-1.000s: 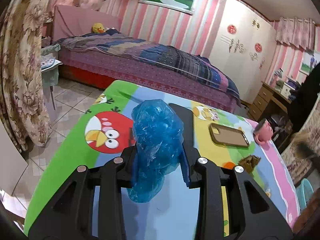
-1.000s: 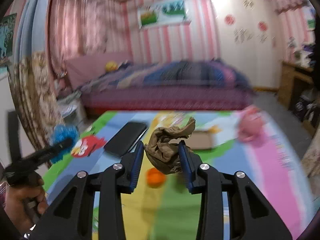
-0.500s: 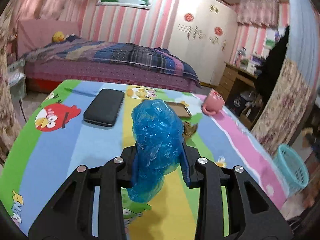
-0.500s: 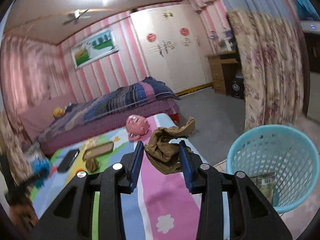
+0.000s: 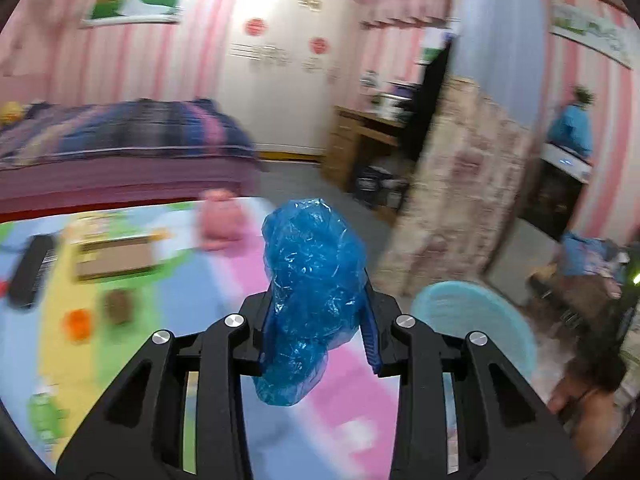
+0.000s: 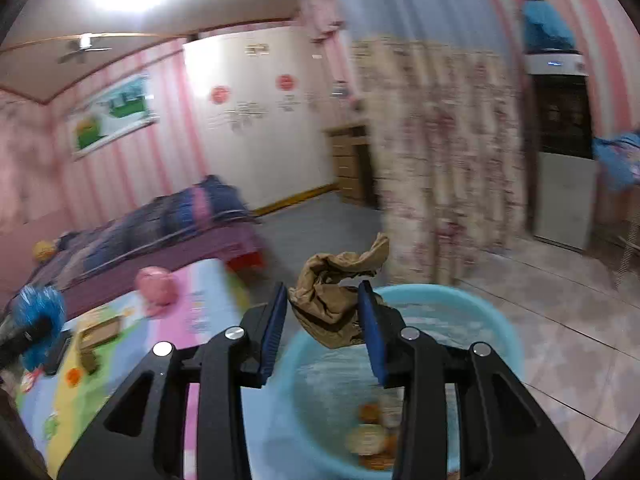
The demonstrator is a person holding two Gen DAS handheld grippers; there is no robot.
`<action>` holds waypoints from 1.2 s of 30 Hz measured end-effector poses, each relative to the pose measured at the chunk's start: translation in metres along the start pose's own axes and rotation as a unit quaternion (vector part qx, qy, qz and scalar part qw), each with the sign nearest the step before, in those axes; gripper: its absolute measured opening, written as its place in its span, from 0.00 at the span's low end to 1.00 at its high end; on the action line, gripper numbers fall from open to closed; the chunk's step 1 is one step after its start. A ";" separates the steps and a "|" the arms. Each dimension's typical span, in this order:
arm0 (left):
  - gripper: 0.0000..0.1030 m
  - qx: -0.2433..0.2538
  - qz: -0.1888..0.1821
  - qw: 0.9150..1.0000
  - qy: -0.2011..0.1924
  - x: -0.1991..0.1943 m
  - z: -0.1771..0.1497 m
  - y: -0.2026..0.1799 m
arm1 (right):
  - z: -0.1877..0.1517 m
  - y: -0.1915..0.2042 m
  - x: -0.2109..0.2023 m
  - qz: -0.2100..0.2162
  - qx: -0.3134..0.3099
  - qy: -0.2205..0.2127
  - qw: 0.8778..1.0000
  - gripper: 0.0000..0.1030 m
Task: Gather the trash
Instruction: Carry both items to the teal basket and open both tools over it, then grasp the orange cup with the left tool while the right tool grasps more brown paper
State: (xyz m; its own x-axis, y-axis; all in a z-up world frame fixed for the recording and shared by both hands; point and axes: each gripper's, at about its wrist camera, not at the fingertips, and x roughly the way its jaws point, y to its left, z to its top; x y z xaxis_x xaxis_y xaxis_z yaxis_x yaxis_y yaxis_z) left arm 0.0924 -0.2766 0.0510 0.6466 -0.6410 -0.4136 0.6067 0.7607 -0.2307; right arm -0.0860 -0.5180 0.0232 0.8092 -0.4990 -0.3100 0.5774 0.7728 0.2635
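Evidently soft and light, a crumpled blue plastic bag (image 5: 314,300) was gripped mid-body by the left tool (image 5: 316,328); crumpled brown paper (image 6: 334,300) was clamped by the right tool (image 6: 323,332) above the turquoise basket (image 6: 502,334).

The left gripper (image 5: 316,320) points a little down; its jaws squeeze a blue plastic wad (image 5: 314,296); the right gripper (image 6: 324,314) points a little down too; its jaws pinch a brown paper wad (image 6: 334,300).
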 end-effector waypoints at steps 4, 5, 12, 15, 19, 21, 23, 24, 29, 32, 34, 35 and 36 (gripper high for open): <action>0.32 0.023 -0.033 0.999 0.009 0.035 0.010 -0.059 | 0.003 -0.047 0.007 0.006 0.054 0.007 0.998 0.36; 0.32 0.028 -0.035 0.999 0.011 0.040 0.011 -0.069 | 0.004 -0.051 0.009 0.007 0.055 0.010 0.998 0.36; 0.32 0.071 -0.048 0.996 0.036 0.070 0.003 -0.117 | 0.004 -0.073 0.021 -0.002 0.070 0.008 0.998 0.71; 0.32 0.078 -0.050 0.995 0.049 0.079 -0.003 -0.126 | 0.006 -0.081 0.016 -0.007 0.085 -0.009 0.996 0.72; 0.32 0.082 -0.059 0.993 0.065 0.091 -0.011 -0.139 | 0.006 -0.096 0.006 -0.029 0.111 -0.027 0.993 0.72; 0.34 0.084 -0.077 0.991 0.076 0.094 -0.014 -0.147 | 0.005 -0.104 0.003 -0.039 0.129 -0.031 0.990 0.72; 0.59 0.096 -0.117 0.984 0.089 0.097 -0.017 -0.158 | 0.005 -0.111 0.003 -0.042 0.145 -0.029 0.988 0.72; 0.85 0.104 -0.108 0.985 0.082 0.097 -0.017 -0.162 | 0.005 -0.113 0.005 -0.039 0.149 -0.025 0.988 0.72; 0.94 0.082 -0.060 0.993 0.057 0.088 -0.004 -0.130 | 0.008 -0.110 0.008 -0.023 0.139 -0.025 0.990 0.72; 0.94 0.067 -0.022 0.996 0.046 0.072 0.003 -0.090 | 0.008 -0.100 0.011 -0.009 0.125 -0.023 0.992 0.72; 0.94 0.059 0.014 0.998 0.034 0.056 0.005 -0.055 | 0.007 -0.090 0.010 -0.001 0.113 -0.022 0.993 0.72; 0.94 0.055 0.031 0.998 0.030 0.047 0.005 -0.039 | 0.007 -0.084 0.012 0.007 0.108 -0.020 0.994 0.72; 0.94 0.050 0.056 0.997 0.026 0.034 0.001 -0.012 | 0.007 -0.080 0.012 0.013 0.104 -0.019 0.994 0.72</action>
State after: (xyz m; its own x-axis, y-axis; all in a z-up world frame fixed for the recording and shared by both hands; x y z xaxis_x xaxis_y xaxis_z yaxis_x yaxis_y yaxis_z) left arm 0.1080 -0.3079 0.0406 0.6904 -0.5439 -0.4769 0.5764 0.8120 -0.0917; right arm -0.1219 -0.5880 0.0048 0.8250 -0.4976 -0.2679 0.5636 0.6899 0.4543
